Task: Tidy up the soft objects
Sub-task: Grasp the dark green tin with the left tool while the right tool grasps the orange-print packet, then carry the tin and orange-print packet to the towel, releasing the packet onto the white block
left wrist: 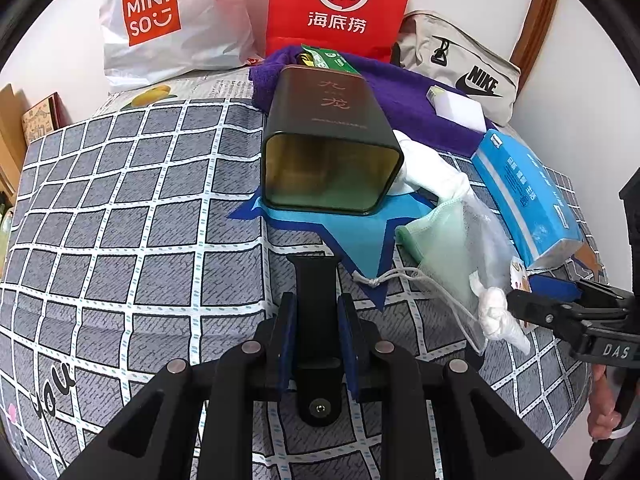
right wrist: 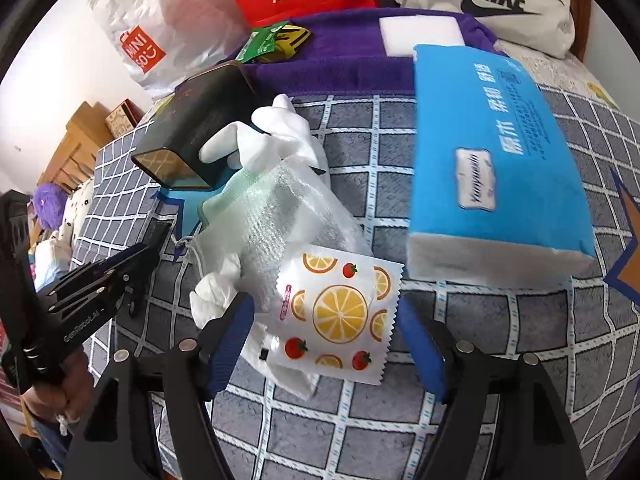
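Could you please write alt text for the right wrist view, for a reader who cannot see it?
The open right claw straddles a fruit-printed packet on a grey checked bedspread, its pads not touching it. Behind the packet lie a mesh pouch, white gloves, a dark tin on its side and a blue tissue pack.

Bedsheet (left wrist: 132, 216): matt woven cloth, grey check print. Tin (left wrist: 328, 148): smooth dark metal, glossy gold-toned inside. Towel (left wrist: 404, 100): purple, fuzzy cloth. Tissue pack (right wrist: 492, 148): slick blue plastic film, paper showing at end. Fruit-print sachet (right wrist: 340, 312): glossy plastic, serrated edge. Drawstring pouch (right wrist: 288, 208): sheer mesh fabric. Right claw (right wrist: 324, 344): matt black plastic, blue ribbed pads (right wrist: 230, 340).
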Demonstrator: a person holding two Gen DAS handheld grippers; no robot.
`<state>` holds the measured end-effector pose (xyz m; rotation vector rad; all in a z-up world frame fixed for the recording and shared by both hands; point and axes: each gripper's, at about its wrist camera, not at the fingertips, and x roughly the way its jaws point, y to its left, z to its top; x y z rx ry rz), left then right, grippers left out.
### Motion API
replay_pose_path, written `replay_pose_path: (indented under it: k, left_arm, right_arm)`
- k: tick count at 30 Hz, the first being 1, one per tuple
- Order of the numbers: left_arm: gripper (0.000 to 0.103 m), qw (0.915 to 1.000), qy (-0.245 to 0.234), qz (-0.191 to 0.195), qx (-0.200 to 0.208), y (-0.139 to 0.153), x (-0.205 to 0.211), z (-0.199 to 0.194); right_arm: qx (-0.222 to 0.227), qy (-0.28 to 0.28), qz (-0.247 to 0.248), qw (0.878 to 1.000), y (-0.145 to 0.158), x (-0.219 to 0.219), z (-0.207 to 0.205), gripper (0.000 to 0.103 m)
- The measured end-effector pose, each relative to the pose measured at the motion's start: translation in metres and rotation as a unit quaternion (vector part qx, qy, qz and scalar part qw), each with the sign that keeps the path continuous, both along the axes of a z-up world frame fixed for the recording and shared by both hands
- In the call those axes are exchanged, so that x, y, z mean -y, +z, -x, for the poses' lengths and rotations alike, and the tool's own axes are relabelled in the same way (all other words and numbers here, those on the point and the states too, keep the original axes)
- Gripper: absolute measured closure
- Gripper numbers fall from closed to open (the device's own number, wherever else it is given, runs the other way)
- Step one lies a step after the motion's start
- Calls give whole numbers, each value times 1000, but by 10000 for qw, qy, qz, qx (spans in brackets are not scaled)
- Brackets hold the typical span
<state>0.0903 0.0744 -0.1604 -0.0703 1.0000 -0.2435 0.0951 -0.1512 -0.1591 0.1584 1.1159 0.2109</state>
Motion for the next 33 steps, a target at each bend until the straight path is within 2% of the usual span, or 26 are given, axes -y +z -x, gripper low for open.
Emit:
replay_pose_path:
  k: [1, 3, 5, 9, 20, 23, 33]
  left_arm:
    - [83, 10000, -1, 5, 2, 0, 0, 0]
    - [83, 10000, 1, 20, -11, 0, 0, 0]
    - [83, 10000, -2, 14, -14, 1, 0, 1]
    - [83, 10000, 10, -4, -20, 3, 1, 3]
    - [83, 9999, 112, -35, 62, 28, -2, 9]
    - [83, 9998, 156, -67, 77, 37, -1, 9]
    - [83, 9995, 144, -58, 280, 73, 9, 6]
  right_arm:
    - [48, 37, 50, 10000, 0, -2, 1, 29]
    - [113, 19, 128, 9999, 0, 1, 4, 39]
    - [152, 25, 147, 9998, 2, 7, 5, 57]
    - [152, 5, -148, 9998, 6, 20, 11, 60]
    - [553, 137, 27, 9984, 42, 29, 29, 60]
    - [654, 172, -105, 9977, 52, 34, 30, 60]
    - [1053, 258, -68, 9941, 88, 48, 23, 60]
